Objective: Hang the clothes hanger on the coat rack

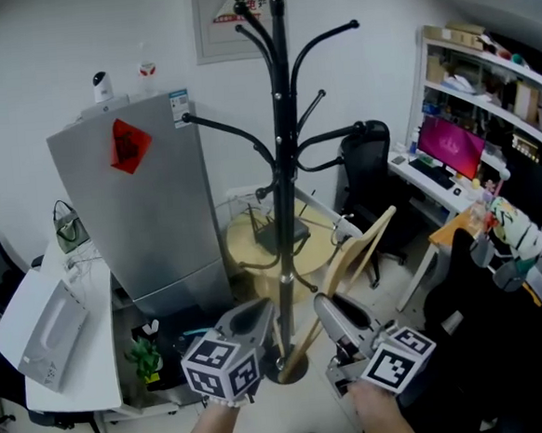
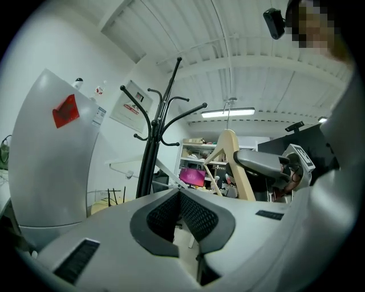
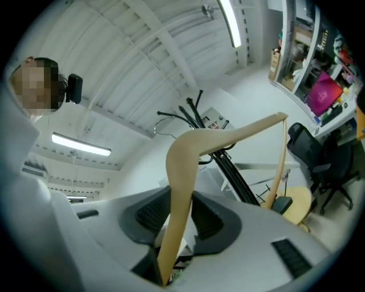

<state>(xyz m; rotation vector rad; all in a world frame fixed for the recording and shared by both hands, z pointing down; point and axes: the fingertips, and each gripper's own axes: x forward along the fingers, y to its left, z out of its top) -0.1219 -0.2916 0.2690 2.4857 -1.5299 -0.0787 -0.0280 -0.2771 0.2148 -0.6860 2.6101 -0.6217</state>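
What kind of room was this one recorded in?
Probably an office or lab workroom: a monitor on a desk, stocked shelves and an office chair, with a fridge and coat rack.

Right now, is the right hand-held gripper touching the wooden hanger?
Touching. In the right gripper view, the right hand-held gripper has one arm of the hanger clamped between its pads.
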